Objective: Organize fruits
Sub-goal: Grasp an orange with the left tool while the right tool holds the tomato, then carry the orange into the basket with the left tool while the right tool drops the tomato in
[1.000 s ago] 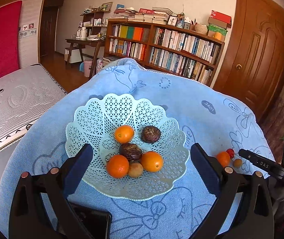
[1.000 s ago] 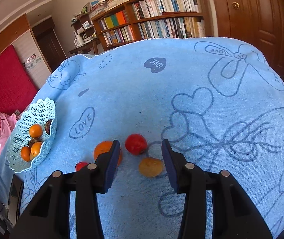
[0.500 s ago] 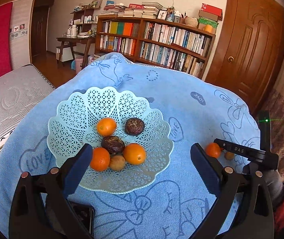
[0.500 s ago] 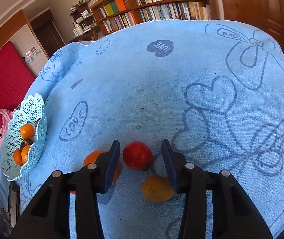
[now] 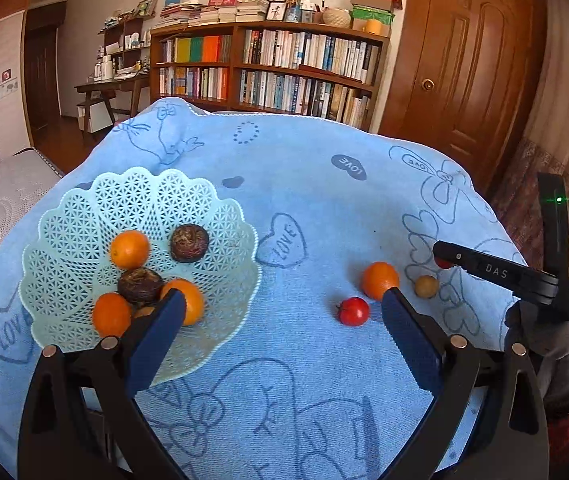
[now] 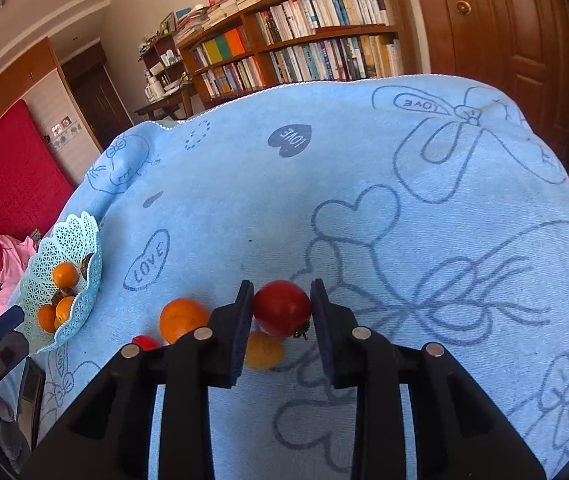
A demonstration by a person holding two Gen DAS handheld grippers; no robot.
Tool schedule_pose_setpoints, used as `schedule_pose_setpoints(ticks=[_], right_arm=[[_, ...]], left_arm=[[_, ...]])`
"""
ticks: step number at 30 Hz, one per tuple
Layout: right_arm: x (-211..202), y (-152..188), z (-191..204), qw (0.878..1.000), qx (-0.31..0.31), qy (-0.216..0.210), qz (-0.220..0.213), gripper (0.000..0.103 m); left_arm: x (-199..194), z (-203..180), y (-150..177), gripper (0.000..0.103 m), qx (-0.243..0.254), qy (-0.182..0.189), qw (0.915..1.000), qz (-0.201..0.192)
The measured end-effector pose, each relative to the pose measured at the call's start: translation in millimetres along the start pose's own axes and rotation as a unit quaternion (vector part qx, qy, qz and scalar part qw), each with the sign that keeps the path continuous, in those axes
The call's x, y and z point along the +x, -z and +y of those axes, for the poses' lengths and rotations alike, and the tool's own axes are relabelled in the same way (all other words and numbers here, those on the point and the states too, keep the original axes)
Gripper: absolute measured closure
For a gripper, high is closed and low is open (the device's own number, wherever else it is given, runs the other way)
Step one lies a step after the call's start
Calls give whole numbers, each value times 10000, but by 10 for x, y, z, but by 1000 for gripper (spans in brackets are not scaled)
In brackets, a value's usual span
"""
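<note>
Red and glossy, the tomato (image 6: 281, 307) sits between the two pads of the right tongs (image 6: 282, 300), which are closed against its sides and grasp it. It is round, so no long axis can be told; a small dark stem end shows at its lower right, pointing toward the camera and to the right. Whether it still touches the cloth I cannot tell.

Just below it in the right wrist view lies a small yellow-brown fruit (image 6: 263, 350), round and dull. To the left of the tongs lies an orange (image 6: 182, 319), and beside that a small red fruit (image 6: 145, 342), half hidden behind the tongs' arm. All of these rest on a blue towel (image 6: 364, 168) with drawn hearts and the word LOVE, spread over the table.

In the left wrist view the left tongs (image 5: 282, 300) are released, the pads wide apart and holding nothing, above the towel between the basket and the loose fruits. The pale green plastic basket (image 5: 84, 204), with a lattice wall and a scalloped rim, stands on the left part of the towel. Inside it are three oranges (image 5: 129, 249) and two dark brown wrinkled fruits (image 5: 189, 243), close together; one more small brownish fruit is mostly hidden by the left pad.
</note>
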State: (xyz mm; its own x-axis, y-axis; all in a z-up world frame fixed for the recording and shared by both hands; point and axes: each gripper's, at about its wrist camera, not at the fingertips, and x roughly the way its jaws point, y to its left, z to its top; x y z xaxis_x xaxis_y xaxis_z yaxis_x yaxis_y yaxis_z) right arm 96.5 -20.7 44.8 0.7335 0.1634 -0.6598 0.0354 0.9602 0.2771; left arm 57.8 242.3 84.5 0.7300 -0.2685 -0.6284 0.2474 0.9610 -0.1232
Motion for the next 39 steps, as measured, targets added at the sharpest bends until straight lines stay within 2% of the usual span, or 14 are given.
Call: schedule_pose_setpoints(ticks=[5, 10, 16, 18, 21, 25, 26, 27, 32, 39], right_arm=[[-172, 130, -233, 9997, 147, 124, -130, 73], [-161, 233, -360, 9993, 278, 168, -189, 73], [-186, 289, -318, 9995, 165, 112, -252, 73], [-202, 304, -302, 9995, 149, 59, -256, 73], [-218, 317, -290, 9995, 173, -8, -266, 73], [-197, 341, -269, 9996, 142, -21, -242, 73], [-196, 346, -262, 9996, 127, -17, -239, 73], [-194, 347, -256, 9996, 119, -16, -238, 73], [-169, 353, -268, 9996, 172, -11, -202, 73], [-155, 359, -282, 9996, 192, 5, -191, 73]], left_arm=[[233, -280, -12, 4, 198, 111, 9996, 162], [473, -594, -50, 5, 456, 245, 9982, 300], [804, -872, -50, 27, 800, 308, 9947, 566], [908, -902, -51, 36, 806, 350, 9938, 676], [1037, -926, -58, 45, 774, 438, 9926, 822], [1160, -944, -26, 51, 741, 509, 9911, 978], [1186, -942, -9, 60, 726, 517, 9909, 1011], [1206, -934, 8, 63, 706, 507, 9908, 1036], [1155, -866, 21, 63, 533, 656, 9915, 993], [878, -743, -5, 63, 353, 609, 9947, 743]])
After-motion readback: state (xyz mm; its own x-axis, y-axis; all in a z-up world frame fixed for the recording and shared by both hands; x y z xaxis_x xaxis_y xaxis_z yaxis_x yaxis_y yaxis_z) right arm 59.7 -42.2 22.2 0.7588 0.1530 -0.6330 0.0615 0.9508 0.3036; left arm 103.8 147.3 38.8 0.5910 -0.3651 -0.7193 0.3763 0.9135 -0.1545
